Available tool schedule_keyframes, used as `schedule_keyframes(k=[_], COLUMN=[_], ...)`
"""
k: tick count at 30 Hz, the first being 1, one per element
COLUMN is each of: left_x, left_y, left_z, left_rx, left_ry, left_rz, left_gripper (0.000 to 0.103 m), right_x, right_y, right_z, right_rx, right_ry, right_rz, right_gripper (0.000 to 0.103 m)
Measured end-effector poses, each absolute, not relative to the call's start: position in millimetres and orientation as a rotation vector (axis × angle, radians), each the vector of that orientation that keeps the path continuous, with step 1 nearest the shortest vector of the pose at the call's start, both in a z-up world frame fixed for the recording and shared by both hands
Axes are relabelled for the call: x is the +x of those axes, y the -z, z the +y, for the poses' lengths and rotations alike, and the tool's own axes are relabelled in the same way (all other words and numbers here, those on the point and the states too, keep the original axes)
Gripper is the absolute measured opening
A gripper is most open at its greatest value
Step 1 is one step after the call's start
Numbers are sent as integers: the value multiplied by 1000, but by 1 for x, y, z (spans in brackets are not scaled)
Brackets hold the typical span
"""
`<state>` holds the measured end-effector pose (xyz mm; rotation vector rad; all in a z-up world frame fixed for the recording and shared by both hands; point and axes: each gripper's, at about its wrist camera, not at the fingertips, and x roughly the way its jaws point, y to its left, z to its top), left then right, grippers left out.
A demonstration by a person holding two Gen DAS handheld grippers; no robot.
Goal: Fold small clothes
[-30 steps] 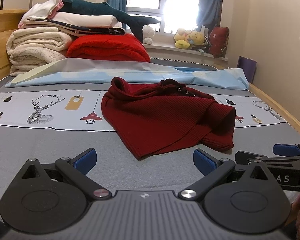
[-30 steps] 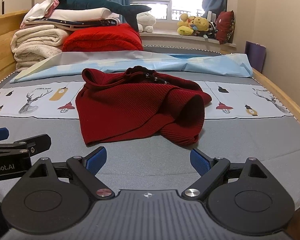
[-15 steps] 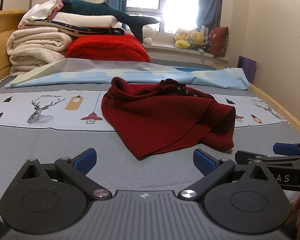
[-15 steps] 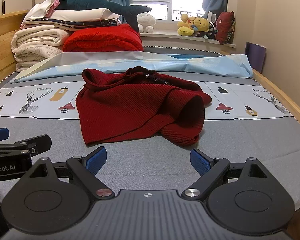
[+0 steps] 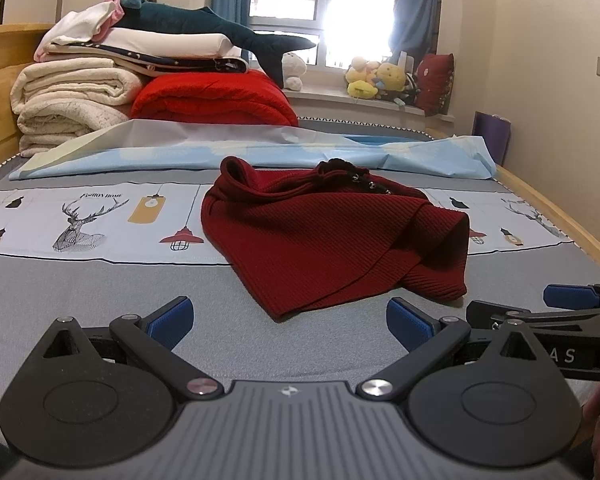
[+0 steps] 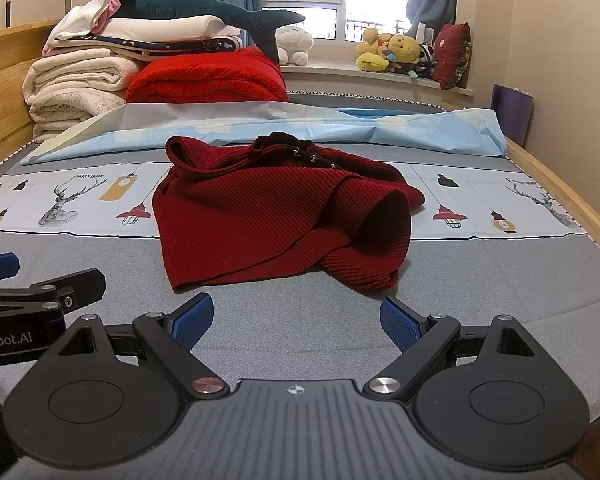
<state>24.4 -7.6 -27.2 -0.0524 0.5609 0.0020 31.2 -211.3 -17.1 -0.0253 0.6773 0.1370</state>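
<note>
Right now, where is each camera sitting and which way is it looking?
Left wrist view: sits on the left gripper, looks along the bed at the red sweater and window; the right gripper pokes in, bottom right.
Right wrist view: sits on the right gripper, faces the same way; the left gripper pokes in, bottom left.
Both show the sweater, folded blankets and toy shark.

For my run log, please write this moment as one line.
left claw: open, empty | right claw: open, empty | red sweater: crumpled on bed, untouched | fold: not begun
</note>
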Motion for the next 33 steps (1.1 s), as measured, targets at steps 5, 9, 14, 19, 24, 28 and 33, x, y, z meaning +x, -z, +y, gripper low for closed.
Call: schedule_keyframes(k=[5,9,14,19,24,28,33], left_x=[21,21,24,29,42,73,142], left_y=[27,28,34,40,44,44,61], left_z=[-9,-11,-13,-5,4,11,20], left_rx=[-38,-31,-8,4,9,6,-16], left_ry=[13,14,31,50,68,96,103], left_rz=[545,539,564,588,627,674,769], left_gripper=[103,102,64,33,22,19,19], right_x=[31,31,29,31,63,80,96], right_y=[16,16,10,-9,-26,-20,-12], right_z=[-211,-212,-216,-234,-260,-283,-307], right_rx=[-25,-22,-12,-16,-44,5,104], right_ry=[-136,-135,-114,-32,-76,-73,-75], right_rz=[676,675,621,458,374,373,456], right_gripper=[91,91,90,86,79,77,46])
